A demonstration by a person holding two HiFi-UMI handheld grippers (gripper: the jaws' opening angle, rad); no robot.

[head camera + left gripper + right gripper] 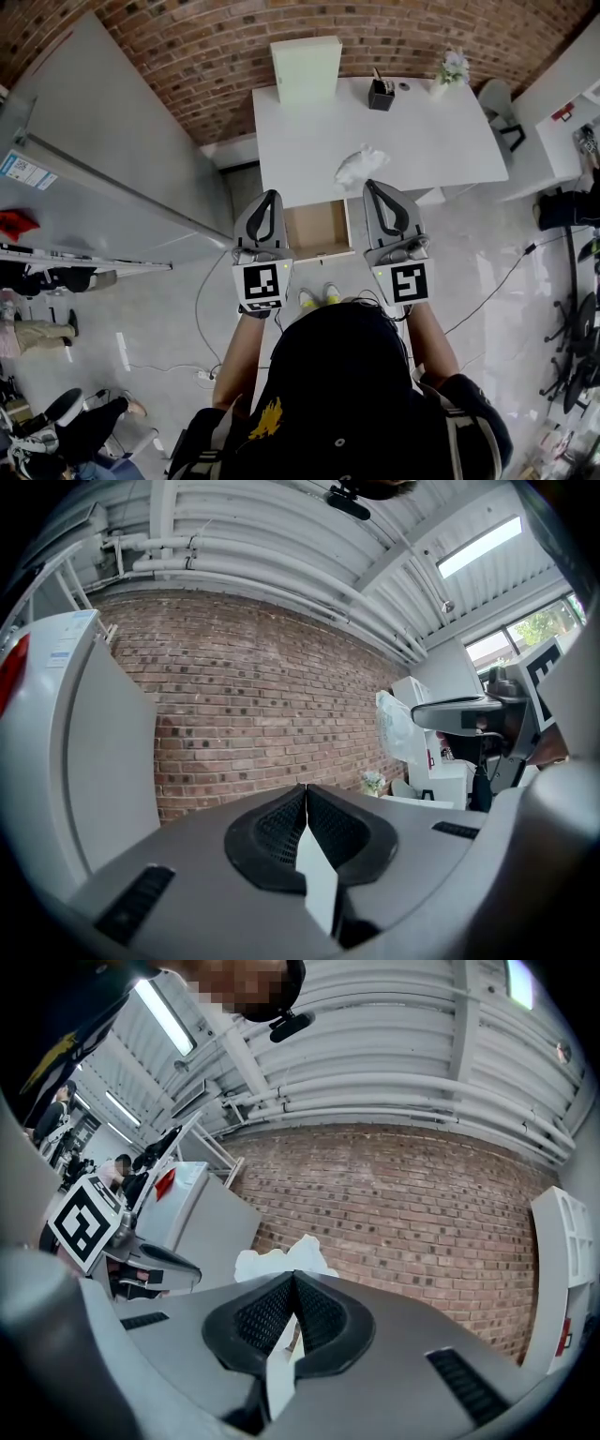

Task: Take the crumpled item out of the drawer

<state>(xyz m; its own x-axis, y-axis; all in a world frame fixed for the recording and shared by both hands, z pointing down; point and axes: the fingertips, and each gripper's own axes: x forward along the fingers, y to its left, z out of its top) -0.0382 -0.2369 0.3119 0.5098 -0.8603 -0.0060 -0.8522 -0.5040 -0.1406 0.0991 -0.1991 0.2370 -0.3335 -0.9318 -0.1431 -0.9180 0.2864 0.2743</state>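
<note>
right gripper (369, 184): pinched shut on crumpled white paper (361, 167) | paper: above table (422, 141) edge, outside open drawer (317, 228) | probably light, soft, tearable; grip a thick fold | left gripper (274, 194): closed, empty

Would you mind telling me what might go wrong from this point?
The right gripper seems to pinch only an edge of the crumpled item; it may slip and drop into the open drawer. The drawer juts out near the person's shoes, so a step forward could bump it.
</note>
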